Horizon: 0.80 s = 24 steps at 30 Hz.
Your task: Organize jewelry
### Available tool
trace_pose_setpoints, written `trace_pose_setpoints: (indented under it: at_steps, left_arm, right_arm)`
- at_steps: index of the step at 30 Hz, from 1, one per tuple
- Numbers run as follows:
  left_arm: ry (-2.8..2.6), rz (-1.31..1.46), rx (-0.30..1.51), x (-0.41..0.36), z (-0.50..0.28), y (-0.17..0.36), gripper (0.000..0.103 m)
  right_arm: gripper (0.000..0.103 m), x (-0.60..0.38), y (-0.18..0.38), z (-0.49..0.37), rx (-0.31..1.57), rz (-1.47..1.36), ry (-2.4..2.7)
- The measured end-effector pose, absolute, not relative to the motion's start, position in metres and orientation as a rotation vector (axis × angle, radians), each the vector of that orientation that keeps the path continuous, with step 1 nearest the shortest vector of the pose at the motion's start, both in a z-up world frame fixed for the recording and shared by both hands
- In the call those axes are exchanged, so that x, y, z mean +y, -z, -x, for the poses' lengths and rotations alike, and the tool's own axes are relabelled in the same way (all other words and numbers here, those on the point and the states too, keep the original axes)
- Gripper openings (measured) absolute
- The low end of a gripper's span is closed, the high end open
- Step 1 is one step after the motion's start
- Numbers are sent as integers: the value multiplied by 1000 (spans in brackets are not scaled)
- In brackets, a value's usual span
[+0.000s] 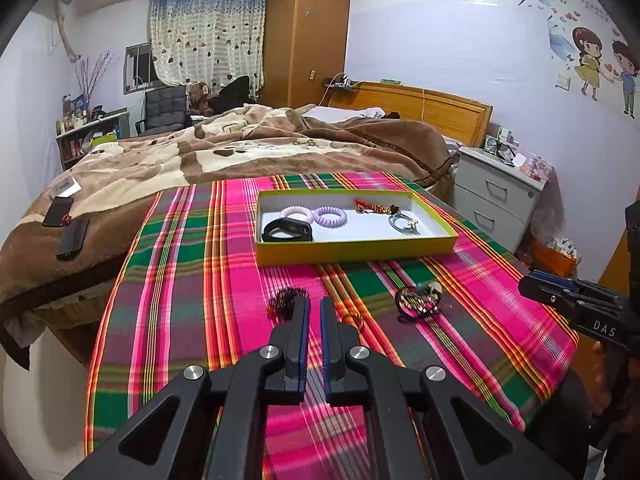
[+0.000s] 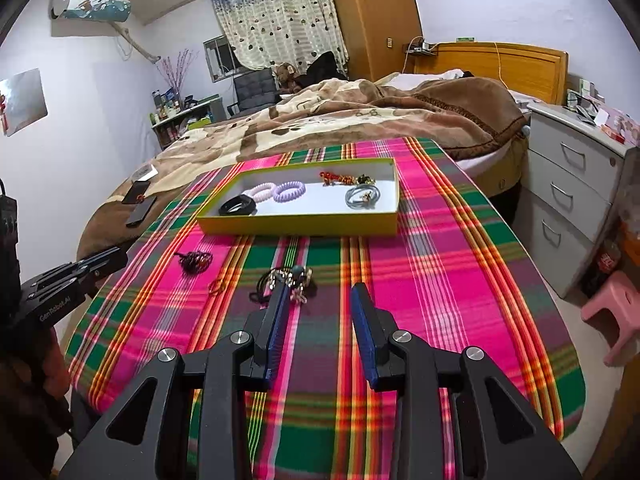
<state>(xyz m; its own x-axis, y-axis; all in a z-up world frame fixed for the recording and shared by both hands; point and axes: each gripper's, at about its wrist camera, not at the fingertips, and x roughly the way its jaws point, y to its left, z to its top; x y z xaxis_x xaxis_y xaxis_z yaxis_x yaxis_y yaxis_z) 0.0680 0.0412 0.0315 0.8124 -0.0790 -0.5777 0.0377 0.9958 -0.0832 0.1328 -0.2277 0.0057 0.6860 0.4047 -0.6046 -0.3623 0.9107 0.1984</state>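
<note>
Jewelry tray (image 1: 356, 246) ahead — left gripper (image 1: 315, 304) narrow, right gripper (image 2: 320, 292) wide, both hovering.

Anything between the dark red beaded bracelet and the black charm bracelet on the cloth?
One small orange ring lies between the beaded bracelet and charm bracelet, seen best in the right wrist view.

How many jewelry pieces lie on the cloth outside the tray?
3: dark beaded bracelet at left, small orange ring in the middle, black charm bracelet at right.
</note>
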Motion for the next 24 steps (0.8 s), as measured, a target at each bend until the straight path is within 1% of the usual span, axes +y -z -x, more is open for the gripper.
trace_pose_setpoints:
  at_steps: [7, 20, 23, 24]
  left_arm:
    - [81, 67, 637, 38, -58, -25, 4]
    - [89, 66, 650, 36, -64, -20, 4]
    - [90, 70, 660, 37, -68, -17, 6]
    - [92, 71, 663, 37, -69, -16, 8]
  right_arm:
    - [33, -231, -2, -126, 709, -73, -428]
    - [33, -222, 1, -130, 724, -59, -445]
    - [32, -218, 3, -134, 731, -57, -450]
    - [32, -216, 4, -136, 735, -57, -453]
